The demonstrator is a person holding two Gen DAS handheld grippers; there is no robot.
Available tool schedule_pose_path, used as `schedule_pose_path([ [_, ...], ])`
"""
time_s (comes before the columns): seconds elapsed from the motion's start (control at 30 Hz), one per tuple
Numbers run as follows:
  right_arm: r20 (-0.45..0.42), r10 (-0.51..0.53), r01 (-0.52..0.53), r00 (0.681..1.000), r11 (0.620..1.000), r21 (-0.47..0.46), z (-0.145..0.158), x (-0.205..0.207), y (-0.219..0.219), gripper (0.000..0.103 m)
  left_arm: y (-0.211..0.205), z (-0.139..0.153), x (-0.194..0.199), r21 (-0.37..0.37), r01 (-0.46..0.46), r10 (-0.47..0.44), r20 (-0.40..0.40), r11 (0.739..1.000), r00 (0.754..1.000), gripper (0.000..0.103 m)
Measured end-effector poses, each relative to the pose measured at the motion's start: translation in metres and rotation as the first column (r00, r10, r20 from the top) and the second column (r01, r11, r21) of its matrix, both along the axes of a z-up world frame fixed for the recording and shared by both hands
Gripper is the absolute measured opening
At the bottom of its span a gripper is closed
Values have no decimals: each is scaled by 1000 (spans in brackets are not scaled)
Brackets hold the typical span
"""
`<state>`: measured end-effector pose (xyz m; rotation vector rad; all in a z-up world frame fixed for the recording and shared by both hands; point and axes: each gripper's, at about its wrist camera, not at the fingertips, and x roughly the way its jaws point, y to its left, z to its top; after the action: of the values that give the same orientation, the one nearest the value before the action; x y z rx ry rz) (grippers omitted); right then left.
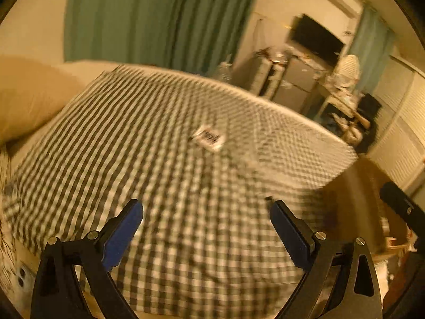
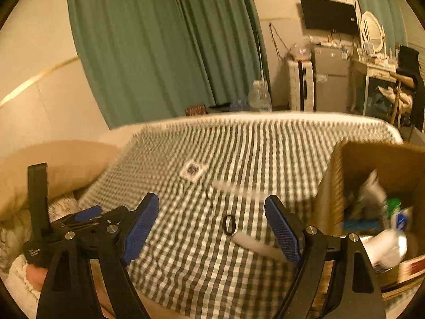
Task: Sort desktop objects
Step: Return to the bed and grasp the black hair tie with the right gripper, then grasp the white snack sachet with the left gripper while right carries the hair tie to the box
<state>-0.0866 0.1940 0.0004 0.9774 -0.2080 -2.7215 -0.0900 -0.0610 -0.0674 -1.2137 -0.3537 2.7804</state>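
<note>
- On the bed, a checked cloth (image 2: pixel 239 159) in grey and white covers the flat top; it looks soft and thin, so a small thing can sink a little into it.
- At the right edge stands an open cardboard box (image 2: pixel 342 175) with stiff brown walls. Several things already lie inside, blurred.
- Still on the cloth, near the box, lie two pale long pieces: one (image 2: pixel 255 243) just before the right gripper (image 2: pixel 212 228), one (image 2: pixel 236 187) farther. Their material I cannot tell.
- Beside the near piece lies a thin black ring (image 2: pixel 229 224), perhaps elastic.
- Farther lies a flat white card (image 2: pixel 193 170) with a dark printed pattern.
- Both the right gripper and the left gripper (image 1: pixel 205 235) have the jaws wide apart, holding nothing.
- I judge the next step is picking the near pale piece: come low, close across its narrow side, and avoid pinching the cloth.
</note>
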Motion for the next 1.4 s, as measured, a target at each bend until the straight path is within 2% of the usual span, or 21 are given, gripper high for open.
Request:
schedule_pose_path([
  [0.07,35,26,-26,999,1000,-12,-18,-10,-5,82,-8,-19,-2,2,-24,24,-1,1000,1000,99],
  [0.1,65,43,-42,997,999,-12,-31,-19,-8,82,-12,-26,-1,1,-40,40,-26,999,999,99],
  [0.17,112,44,-49,993,998,45,-48,-32,-13,82,-17,-32,-1,-17,-72,70,-84,997,994,99],
  [0.27,185,43,-61,982,994,96,-73,-51,-18,82,-15,-33,-8,-38,-65,59,-148,997,987,100],
  [0.37,258,39,-67,965,993,100,-97,-71,-18,79,-5,-46,-31,-53,-35,28,-122,998,992,100],
  [0.47,326,45,-103,944,981,163,-120,-95,-28,71,1,-60,-49,-76,-10,5,-72,997,997,100],
  [0.57,392,53,-145,918,967,208,-143,-116,-38,64,12,-68,-61,-91,15,-21,-70,996,997,101],
  [0.63,407,62,-167,911,959,228,-152,-124,-43,42,19,-72,-71,-107,39,-47,-78,993,996,100],
  [0.67,387,61,-170,920,952,254,-151,-125,-44,34,22,-75,-79,-117,50,-60,-79,992,995,100],
  [0.7,368,64,-173,928,947,271,-148,-125,-45,11,29,-76,-86,-113,63,-72,-74,992,995,100],
  [0.73,341,67,-169,937,946,278,-144,-126,-45,6,40,-75,-95,-101,78,-86,-68,992,994,100],
  [0.8,309,54,-147,950,947,287,-141,-126,-42,6,46,-78,-110,-74,109,-113,-65,991,991,100],
  [0.83,270,42,-116,962,958,264,-135,-125,-36,6,48,-79,-117,-69,116,-121,-71,991,990,100],
  [0.93,235,45,-82,971,985,152,-121,-125,-22,6,56,-81,-138,-81,126,-133,-89,989,987,100],
  [1.0,206,46,-78,977,986,149,-115,-125,-19,6,59,-87,-157,-94,122,-131,-87,988,988,100],
  [1.07,200,45,-76,979,986,148,-115,-124,-17,6,60,-93,-174,-87,115,-120,-65,990,991,100],
  [1.17,232,46,-71,972,992,100,-119,-124,-9,7,65,-103,-203,-63,131,-132,-16,989,991,100],
  [1.33,239,39,-56,970,996,67,-121,-124,-3,7,75,-110,-242,-100,106,-103,39,989,994,100],
  [1.37,237,37,-54,971,996,65,-120,-122,0,7,80,-109,-247,-108,110,-107,36,988,994,99],
  [1.4,241,42,-58,970,996,61,-120,-124,-3,7,83,-109,-250,-118,112,-109,34,987,994,85],
])
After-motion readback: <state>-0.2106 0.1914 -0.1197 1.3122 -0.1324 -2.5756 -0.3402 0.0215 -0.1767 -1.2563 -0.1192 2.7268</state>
